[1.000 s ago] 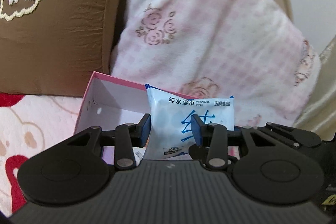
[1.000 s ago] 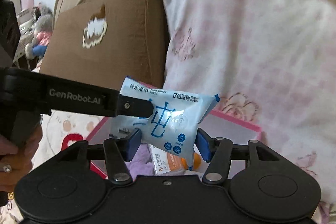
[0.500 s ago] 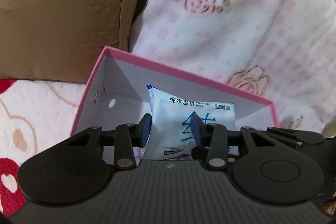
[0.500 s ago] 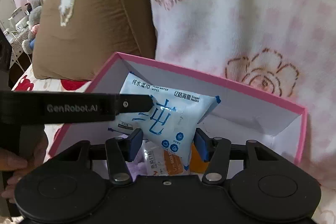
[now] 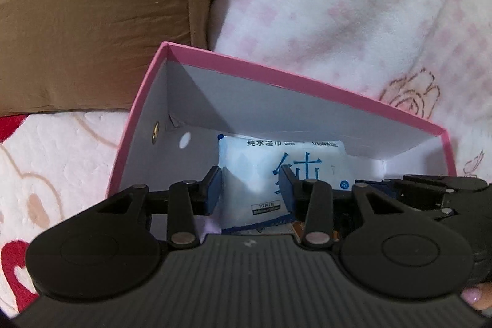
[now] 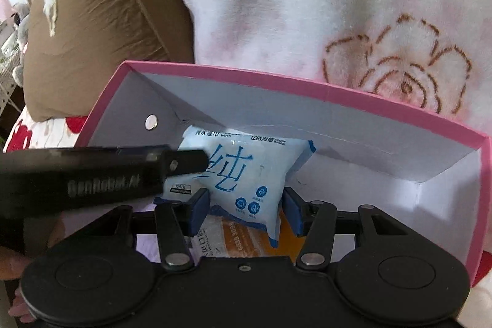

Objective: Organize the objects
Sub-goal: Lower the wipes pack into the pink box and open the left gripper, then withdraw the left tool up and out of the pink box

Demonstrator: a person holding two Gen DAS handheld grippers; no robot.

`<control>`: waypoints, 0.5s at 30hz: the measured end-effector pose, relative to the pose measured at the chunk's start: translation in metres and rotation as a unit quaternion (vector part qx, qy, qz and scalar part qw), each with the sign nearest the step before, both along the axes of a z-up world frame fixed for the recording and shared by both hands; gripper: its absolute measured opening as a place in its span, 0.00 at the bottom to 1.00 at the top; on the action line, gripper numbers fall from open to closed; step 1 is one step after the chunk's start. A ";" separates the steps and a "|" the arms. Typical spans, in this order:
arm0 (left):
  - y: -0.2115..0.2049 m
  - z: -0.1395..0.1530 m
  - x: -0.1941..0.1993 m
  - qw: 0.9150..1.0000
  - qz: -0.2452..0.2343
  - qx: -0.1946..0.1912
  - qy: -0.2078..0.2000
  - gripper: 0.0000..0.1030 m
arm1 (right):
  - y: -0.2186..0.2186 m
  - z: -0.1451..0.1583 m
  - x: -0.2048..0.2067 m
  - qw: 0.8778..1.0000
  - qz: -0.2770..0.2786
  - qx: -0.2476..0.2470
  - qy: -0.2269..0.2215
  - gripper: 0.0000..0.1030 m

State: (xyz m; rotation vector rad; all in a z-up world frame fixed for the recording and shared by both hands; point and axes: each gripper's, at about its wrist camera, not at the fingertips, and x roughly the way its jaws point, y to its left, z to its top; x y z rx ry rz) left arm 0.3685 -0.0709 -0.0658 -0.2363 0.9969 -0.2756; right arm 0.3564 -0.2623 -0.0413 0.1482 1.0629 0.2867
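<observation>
A light blue wipes pack (image 5: 276, 162) with blue lettering hangs inside the pink box (image 5: 307, 82), close to its white back wall. My left gripper (image 5: 250, 189) is shut on the pack's lower left part. In the right wrist view this gripper reaches in from the left as a black bar, and its fingertips (image 6: 190, 162) pinch the wipes pack (image 6: 246, 174). My right gripper (image 6: 246, 208) straddles the pack's lower end. Its jaws are closing, and the blue pads sit just beside the pack without squeezing it. An orange and clear packet (image 6: 233, 239) lies on the box floor beneath.
The pink box (image 6: 276, 79) rests on a pink bedsheet (image 5: 46, 174) with red hearts. A brown pillow (image 5: 92, 20) stands behind it on the left, a pink-and-white rose blanket (image 5: 369, 5) behind it on the right. A person's fingertip (image 5: 472, 295) shows at the lower right.
Both grippers have come down together with the wipes pack, from above the box rim to inside the box. The right jaws have narrowed around the pack.
</observation>
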 end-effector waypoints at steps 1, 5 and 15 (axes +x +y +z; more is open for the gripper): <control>0.001 0.000 0.000 1.000 0.001 0.001 0.004 0.33 | -0.001 0.000 0.000 1.000 0.000 0.000 0.000 0.54; 0.002 -0.001 -0.002 1.000 0.007 0.014 0.006 0.27 | 0.000 0.001 -0.003 1.000 0.002 -0.003 -0.005 0.54; -0.009 -0.009 -0.003 0.997 0.007 0.074 -0.011 0.19 | -0.015 0.007 -0.010 1.000 -0.008 0.018 -0.016 0.73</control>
